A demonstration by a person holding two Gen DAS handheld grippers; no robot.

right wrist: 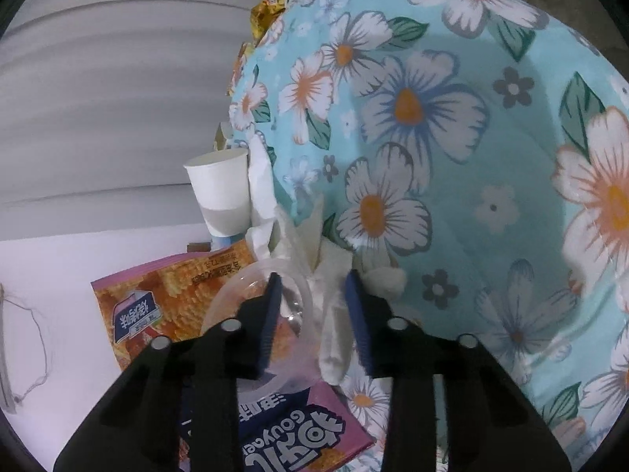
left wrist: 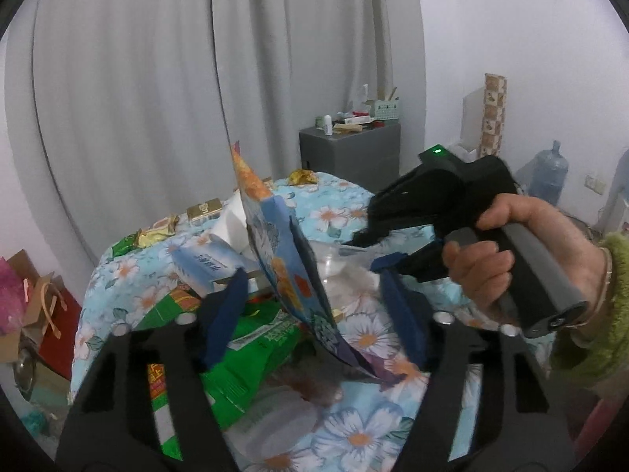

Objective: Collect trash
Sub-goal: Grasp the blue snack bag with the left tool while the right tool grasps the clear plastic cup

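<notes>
On the floral-clothed counter (right wrist: 452, 126), the right tool (right wrist: 314, 314) straddles, pads not visibly pressing, a light, crushable clear plastic cup's (right wrist: 275, 314) rim, the best hold; the left tool (left wrist: 314, 314) gapes around an upright snack bag (left wrist: 283, 259).

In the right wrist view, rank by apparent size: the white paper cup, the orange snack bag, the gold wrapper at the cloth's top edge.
1. Orange snack bag, partly hidden by the jaws.
2. White paper cup.
3. Gold wrapper, farthest away, so its true size is unsure.

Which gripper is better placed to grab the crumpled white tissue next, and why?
Right: the right gripper has the white tissue between its fingers, while the left gripper straddles the blue snack packet instead.
</notes>
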